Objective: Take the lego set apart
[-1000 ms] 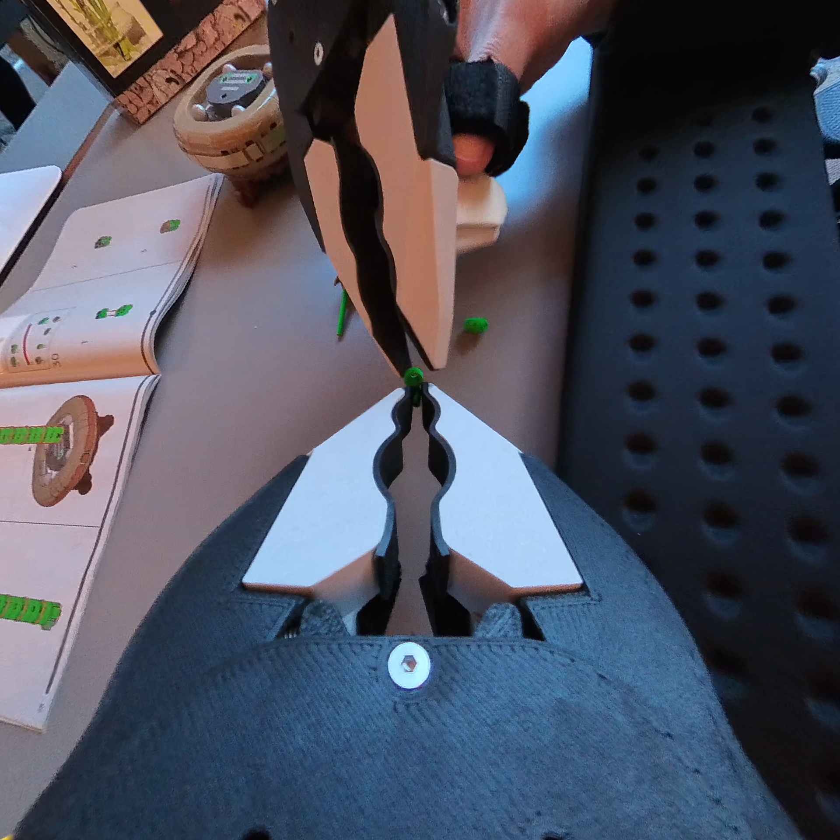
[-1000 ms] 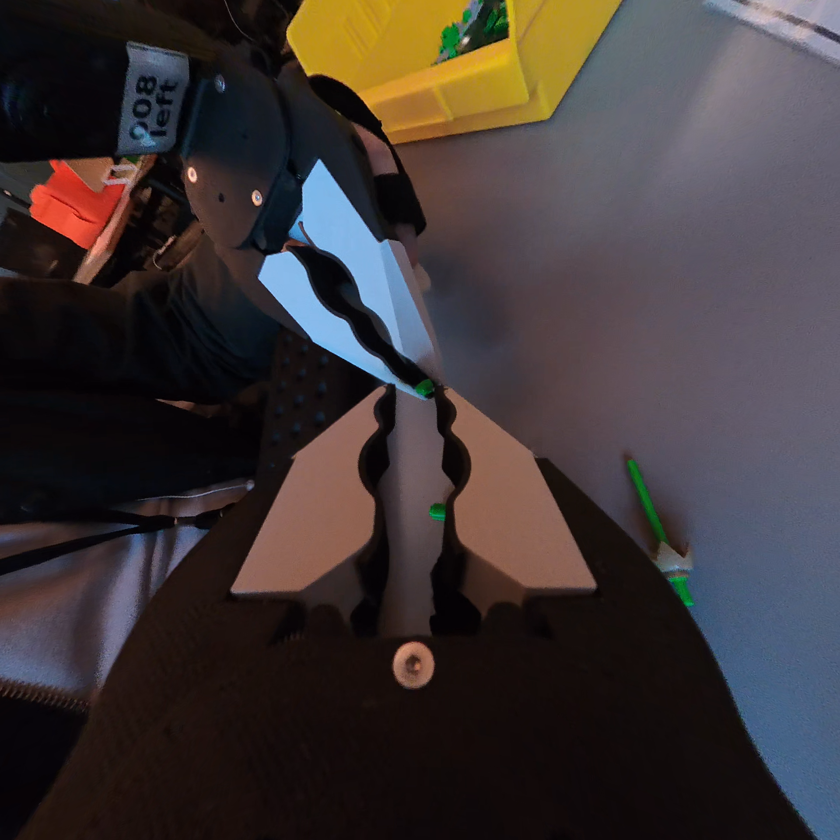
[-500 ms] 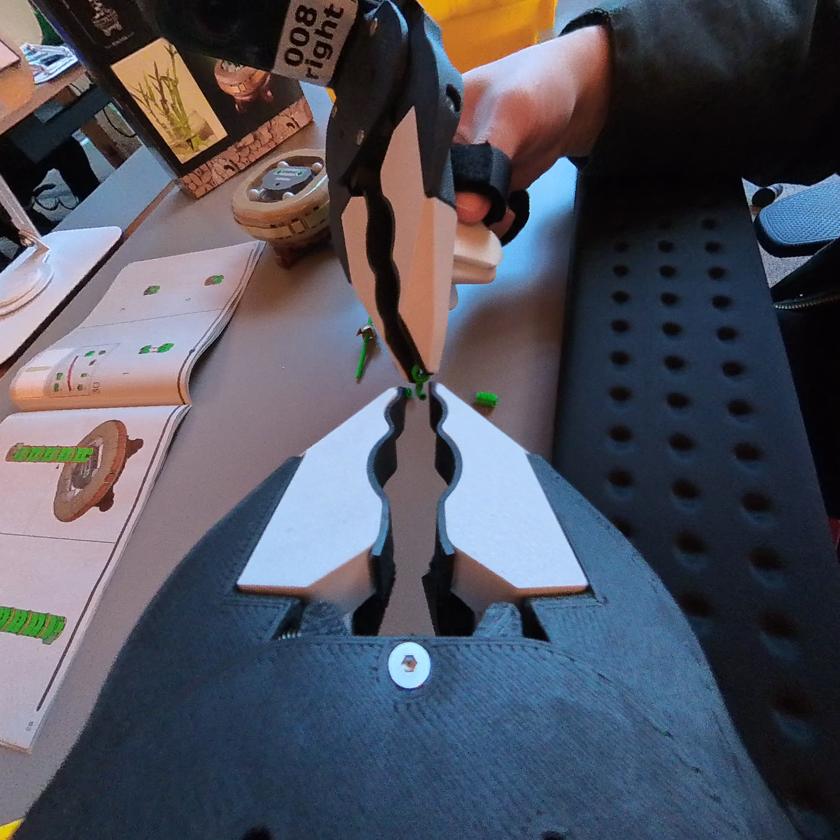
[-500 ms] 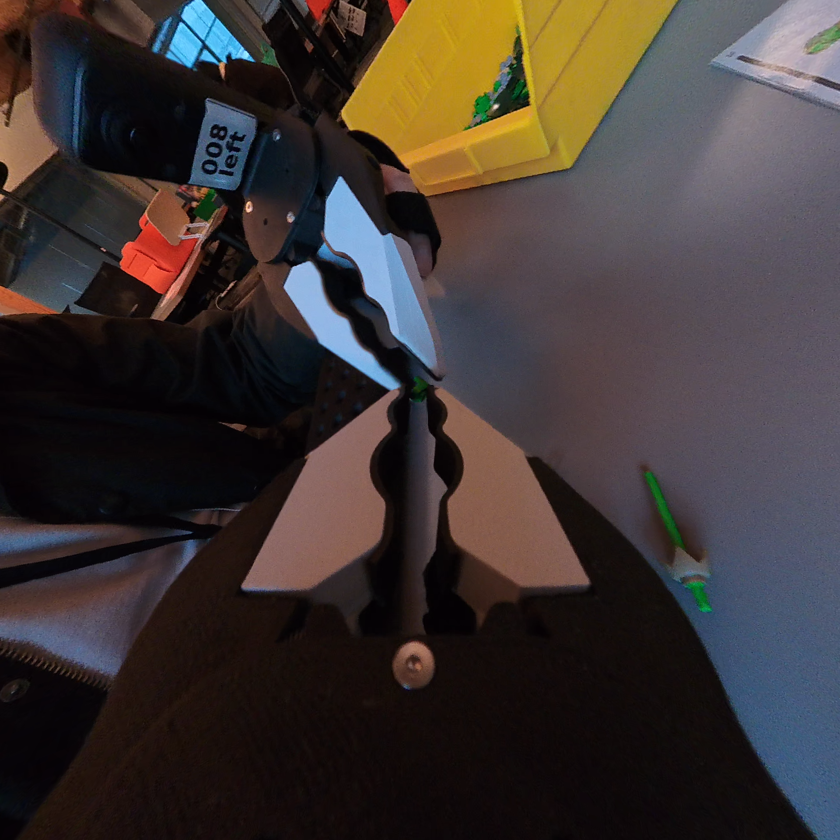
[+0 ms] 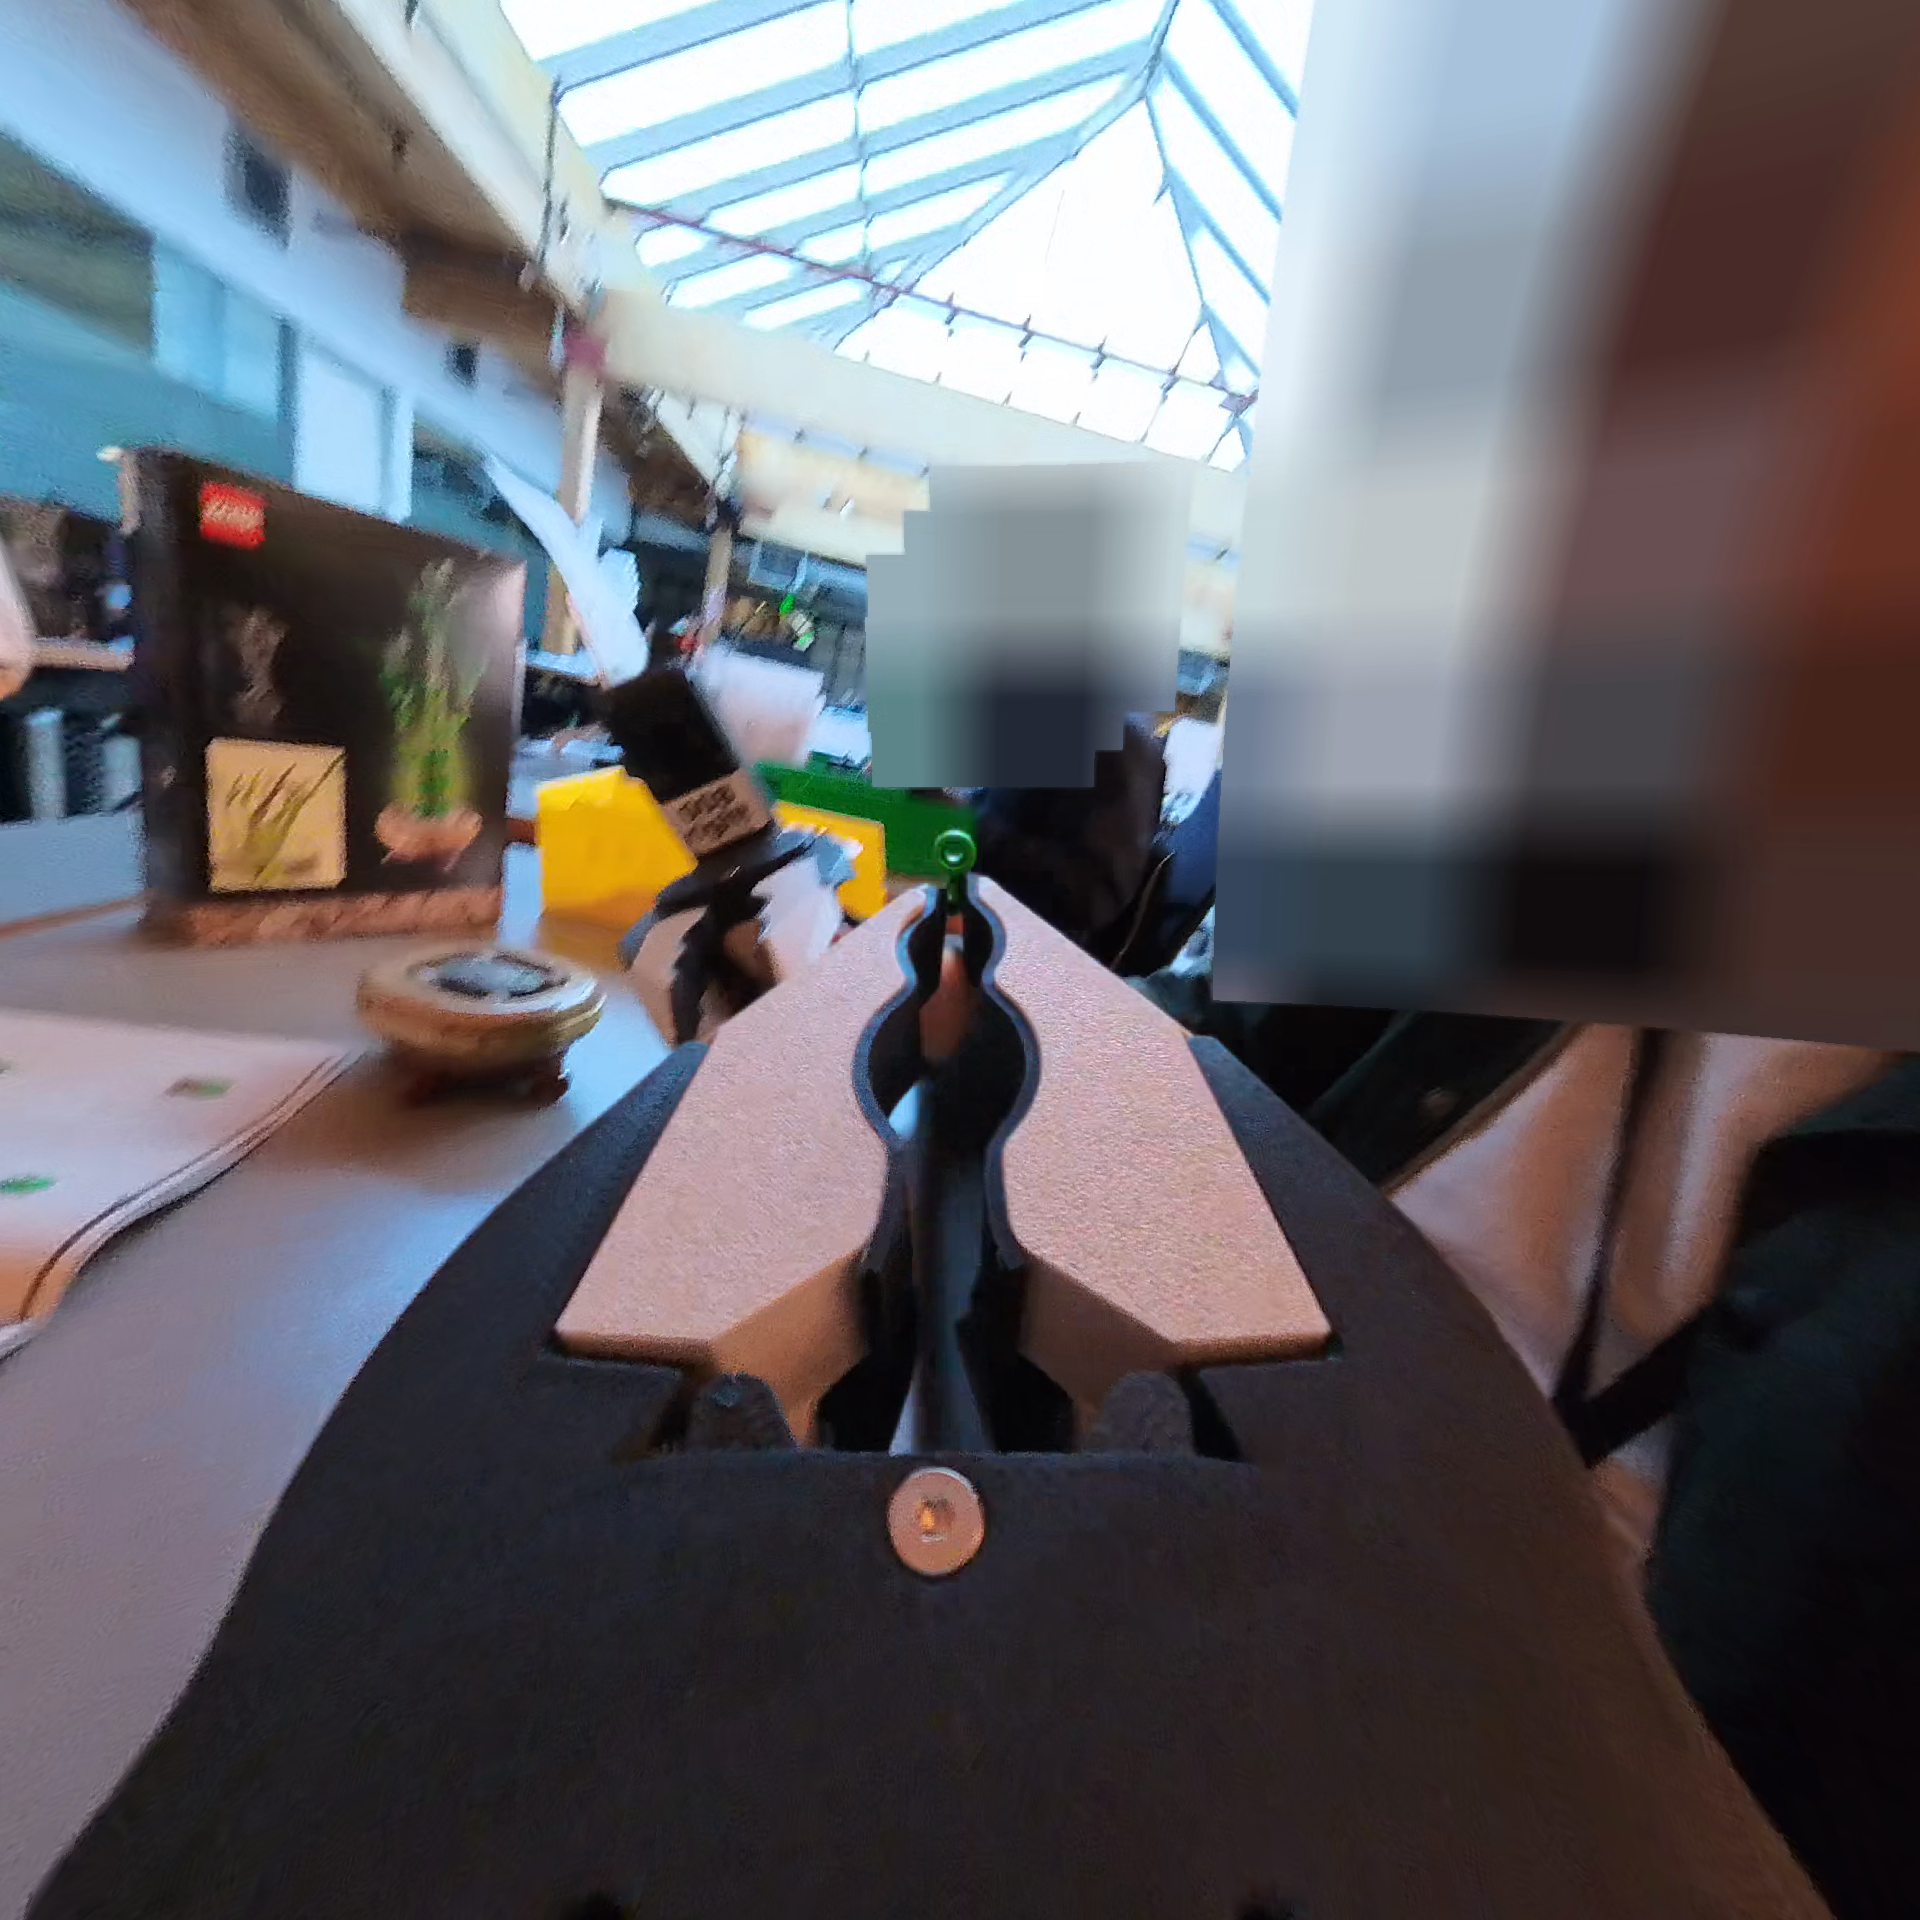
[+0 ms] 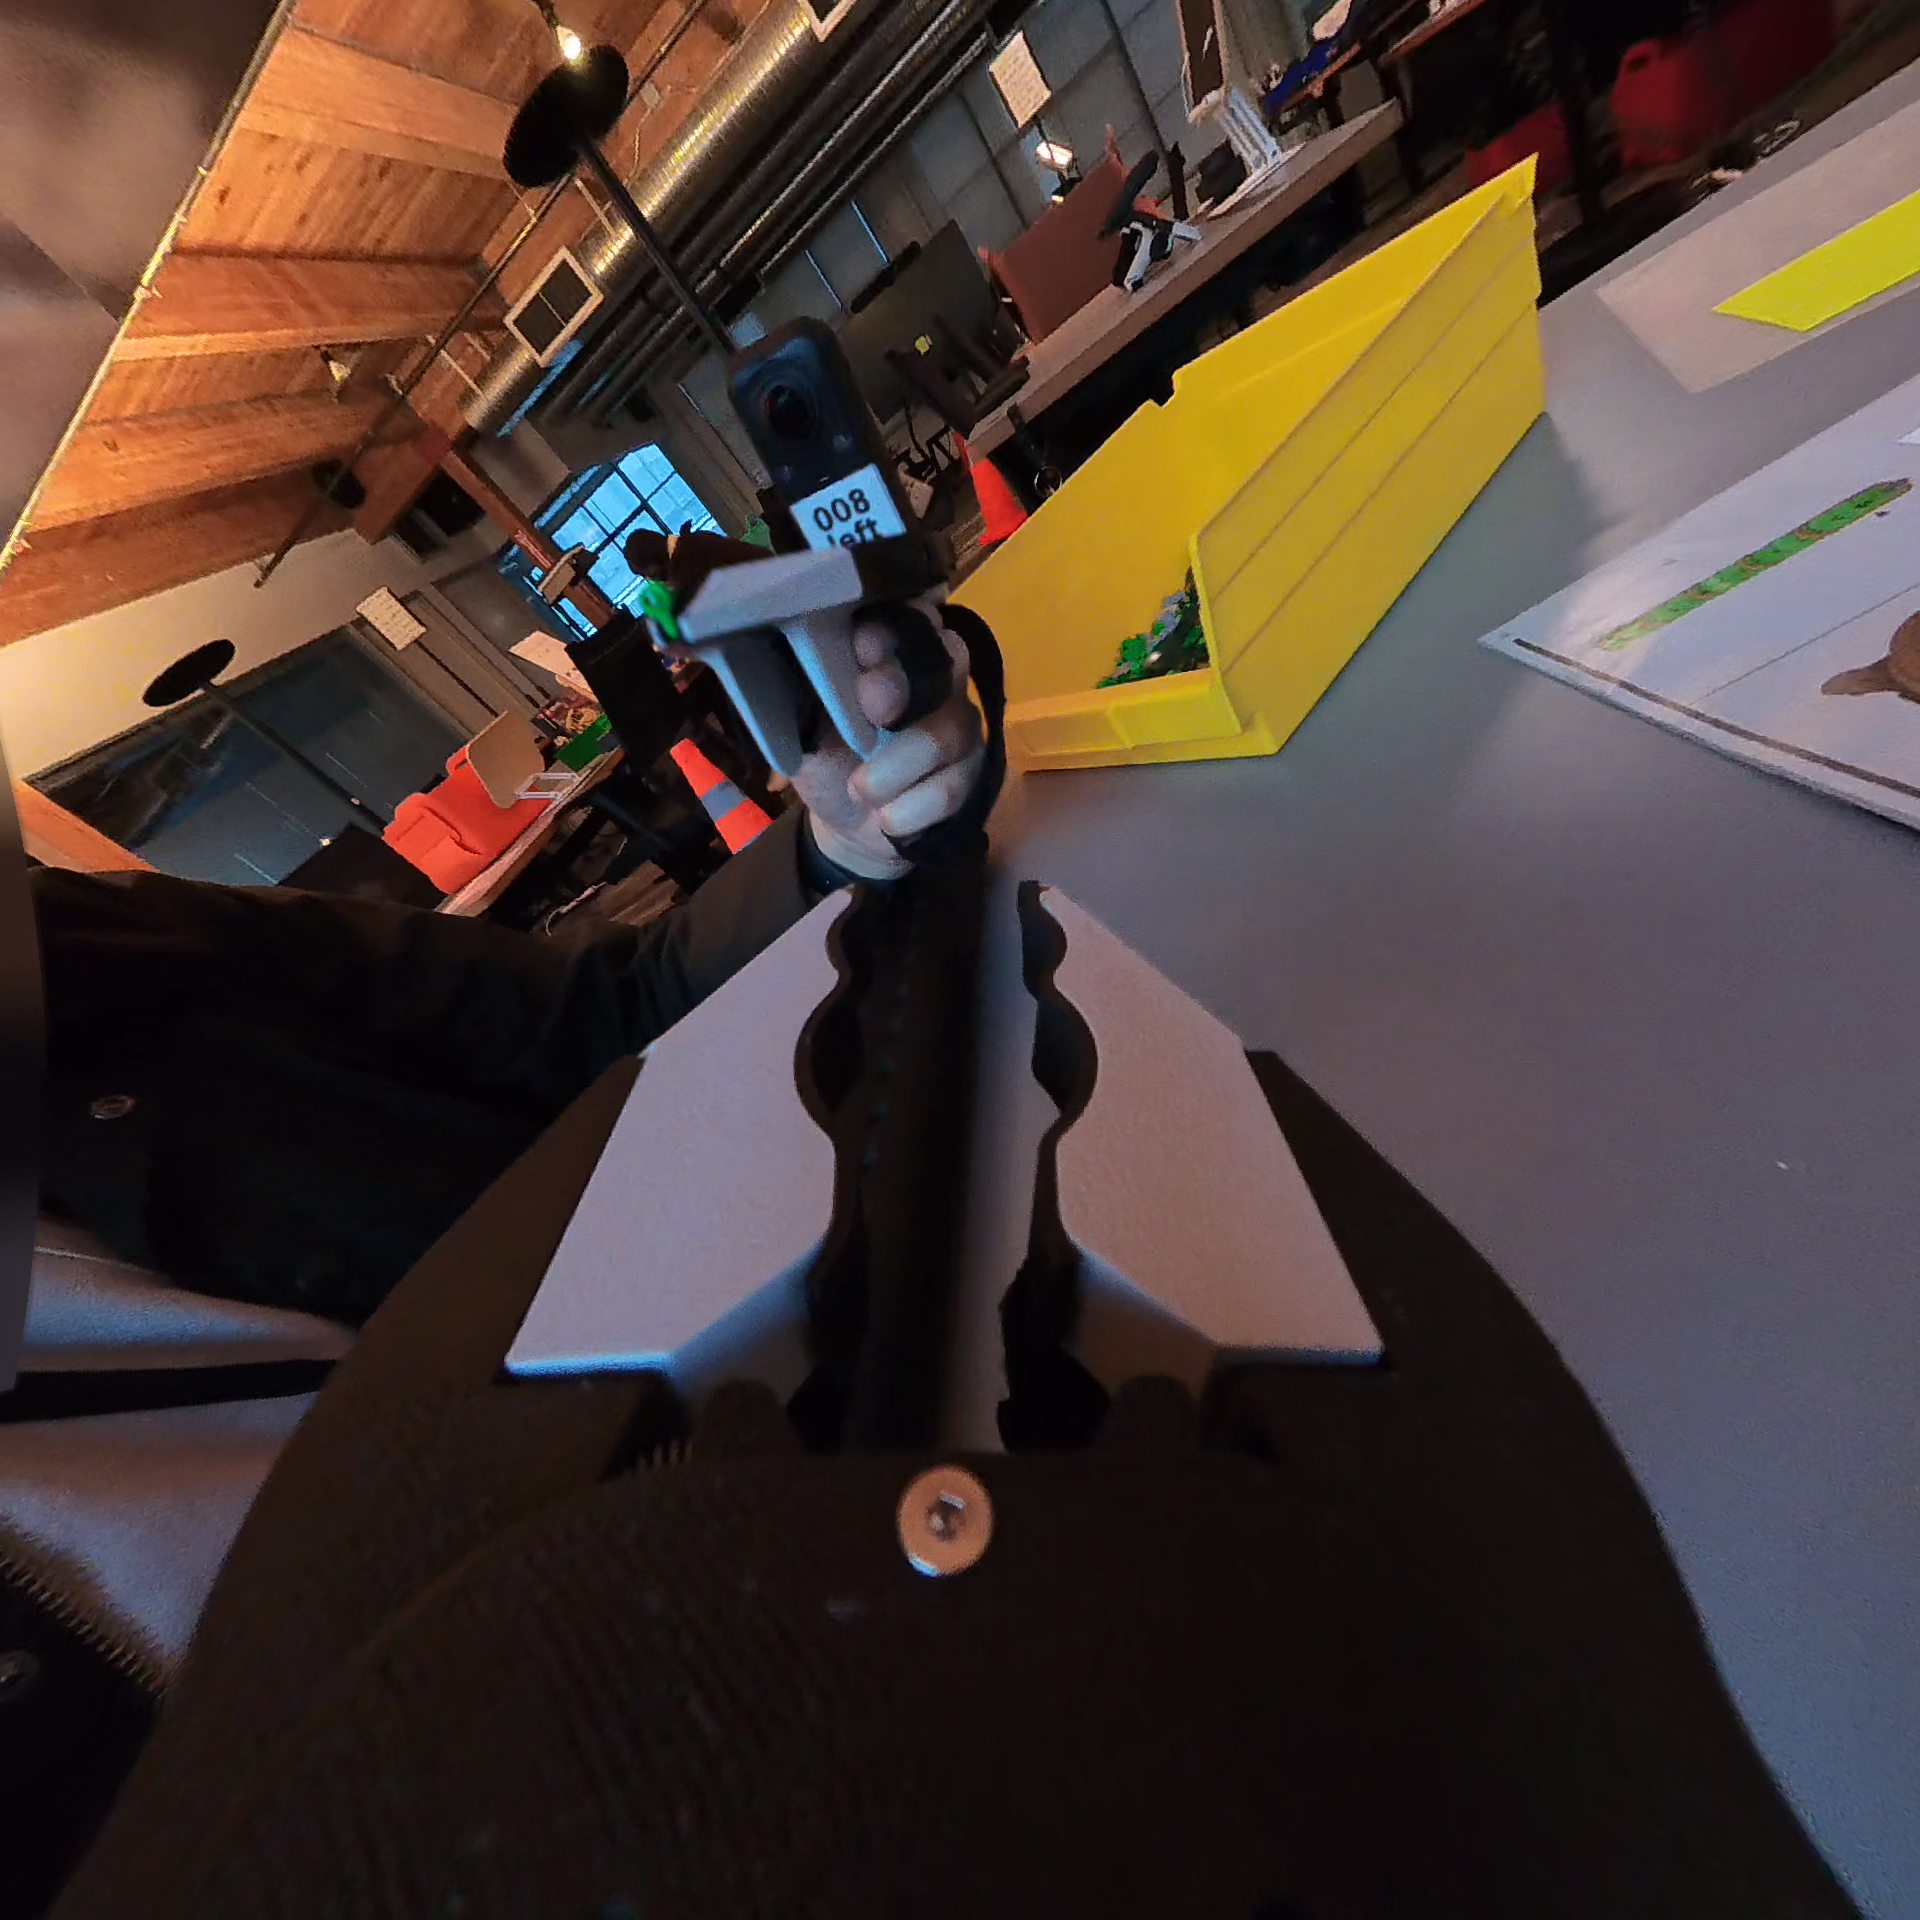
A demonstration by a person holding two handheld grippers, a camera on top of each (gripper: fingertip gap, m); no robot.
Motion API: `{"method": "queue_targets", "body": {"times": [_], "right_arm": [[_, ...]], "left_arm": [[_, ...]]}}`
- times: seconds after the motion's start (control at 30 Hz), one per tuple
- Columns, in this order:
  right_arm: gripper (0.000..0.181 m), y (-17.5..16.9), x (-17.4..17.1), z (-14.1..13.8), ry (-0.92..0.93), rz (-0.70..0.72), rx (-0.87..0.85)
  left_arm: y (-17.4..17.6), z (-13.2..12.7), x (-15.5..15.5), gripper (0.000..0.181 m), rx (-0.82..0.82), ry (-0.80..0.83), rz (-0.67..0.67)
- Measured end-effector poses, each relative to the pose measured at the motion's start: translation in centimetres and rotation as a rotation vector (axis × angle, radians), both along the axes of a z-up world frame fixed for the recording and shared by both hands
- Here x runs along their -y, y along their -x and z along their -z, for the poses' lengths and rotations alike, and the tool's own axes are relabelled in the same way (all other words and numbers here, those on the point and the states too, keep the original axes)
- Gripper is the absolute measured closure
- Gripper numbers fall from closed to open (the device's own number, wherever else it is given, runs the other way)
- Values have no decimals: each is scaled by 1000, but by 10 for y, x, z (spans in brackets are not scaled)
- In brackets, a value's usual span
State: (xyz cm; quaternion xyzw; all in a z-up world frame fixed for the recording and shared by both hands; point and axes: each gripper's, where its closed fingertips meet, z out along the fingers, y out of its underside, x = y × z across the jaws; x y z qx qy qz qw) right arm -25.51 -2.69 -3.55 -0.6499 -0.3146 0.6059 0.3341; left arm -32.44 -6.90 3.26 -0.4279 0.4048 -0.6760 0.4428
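My left gripper [image 5: 951, 906] is raised off the table and tilted up. It is shut on a small green lego piece [image 5: 951, 857] that sticks out past its tips. The right wrist view shows the same gripper [image 6: 673, 627] held in a hand, with the green piece [image 6: 655, 603] at its tips. My right gripper [image 6: 937, 894] is open and empty above the grey table [image 6: 1455, 987]. It appears blurred in the left wrist view [image 5: 717, 914], off to the left of my left gripper. The two grippers are apart.
A yellow bin [image 6: 1351, 499] with loose green pieces stands on the table, with an open instruction booklet [image 6: 1766, 665] beside it. The left wrist view shows a round tan lego base [image 5: 478, 1003], a black lego box [image 5: 312, 675] and the booklet [image 5: 125, 1122]. Across from one pair of fingers to the other is roughly 11 centimeters.
The two grippers, which met tip to tip on the green piece, have pulled apart and lifted. The right gripper has opened and holds nothing. The left keeps the green piece.
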Motion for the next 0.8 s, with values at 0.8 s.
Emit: {"method": "queue_targets", "body": {"times": [0.8], "right_arm": [[158,9,5,35,-65,-15,231]], "left_arm": [[193,101,-163,164,-688,261,-1615]]}}
